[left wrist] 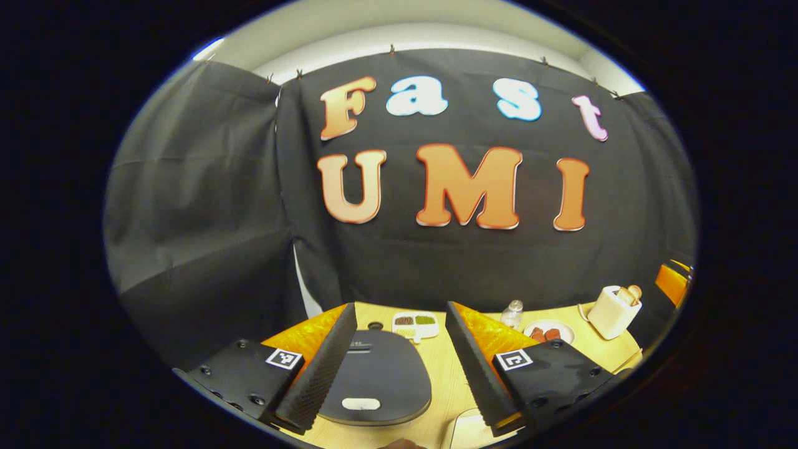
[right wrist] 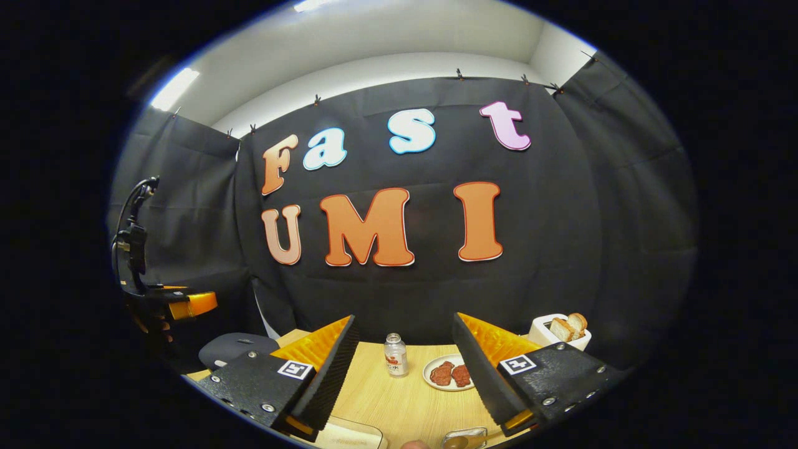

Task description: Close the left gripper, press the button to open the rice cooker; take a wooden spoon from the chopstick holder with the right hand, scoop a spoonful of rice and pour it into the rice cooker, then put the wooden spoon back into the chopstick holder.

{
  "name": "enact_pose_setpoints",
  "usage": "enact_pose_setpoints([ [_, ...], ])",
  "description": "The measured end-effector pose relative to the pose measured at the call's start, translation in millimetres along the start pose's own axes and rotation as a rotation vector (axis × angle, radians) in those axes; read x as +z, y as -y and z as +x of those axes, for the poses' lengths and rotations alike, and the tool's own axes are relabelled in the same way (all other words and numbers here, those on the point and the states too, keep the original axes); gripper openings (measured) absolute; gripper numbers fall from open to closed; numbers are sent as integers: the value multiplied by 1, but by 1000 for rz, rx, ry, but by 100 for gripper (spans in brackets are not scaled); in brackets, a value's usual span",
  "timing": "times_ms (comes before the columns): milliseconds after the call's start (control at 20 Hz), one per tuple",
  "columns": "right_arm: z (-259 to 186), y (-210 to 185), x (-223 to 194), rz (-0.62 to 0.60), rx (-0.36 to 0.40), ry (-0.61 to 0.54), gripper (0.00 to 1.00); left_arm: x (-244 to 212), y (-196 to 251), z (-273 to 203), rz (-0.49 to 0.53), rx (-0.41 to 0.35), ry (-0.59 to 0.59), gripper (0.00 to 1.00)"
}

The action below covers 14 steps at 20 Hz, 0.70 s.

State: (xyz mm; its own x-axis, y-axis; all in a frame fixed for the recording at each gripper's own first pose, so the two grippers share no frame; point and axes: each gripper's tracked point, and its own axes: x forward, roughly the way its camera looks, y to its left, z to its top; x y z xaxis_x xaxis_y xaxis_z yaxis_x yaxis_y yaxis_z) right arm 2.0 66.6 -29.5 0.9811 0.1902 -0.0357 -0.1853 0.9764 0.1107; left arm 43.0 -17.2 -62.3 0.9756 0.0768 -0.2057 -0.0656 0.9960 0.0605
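- Left gripper view: the left gripper (left wrist: 399,362) is hovering over the worktop (left wrist: 446,380) with its jaws standing wide apart and empty. The cooker (left wrist: 374,380) is sitting right between them, lid down. I'd be closing the jaws fully first, then lowering squarely onto the pale button (left wrist: 361,404).
- Right gripper view: the right gripper (right wrist: 405,374) is waiting with jaws wide and empty; the cooker (right wrist: 237,348) is lying off to the left.

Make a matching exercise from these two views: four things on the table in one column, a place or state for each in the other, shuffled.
Things:
1. rice cooker
2. small bottle
3. round plate
4. toaster

Places or states:
A. holds bread slices
B. lid down, below the open left gripper
C. stands upright, left of the plate
D. carries two reddish-brown pieces

Pairs: 1-B, 2-C, 3-D, 4-A
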Motion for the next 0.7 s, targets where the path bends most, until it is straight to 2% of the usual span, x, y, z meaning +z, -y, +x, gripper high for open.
enact_pose_setpoints([
  [200,2,-16,10,-26,16,48,93,25,22,-21,18,-41,123,96],
  [550,8,-39,11,-77,64,67,93,37,30,-47,81,-45,212,97],
  [700,12,-42,9,-73,74,63,93,35,36,-48,50,-47,212,99],
])
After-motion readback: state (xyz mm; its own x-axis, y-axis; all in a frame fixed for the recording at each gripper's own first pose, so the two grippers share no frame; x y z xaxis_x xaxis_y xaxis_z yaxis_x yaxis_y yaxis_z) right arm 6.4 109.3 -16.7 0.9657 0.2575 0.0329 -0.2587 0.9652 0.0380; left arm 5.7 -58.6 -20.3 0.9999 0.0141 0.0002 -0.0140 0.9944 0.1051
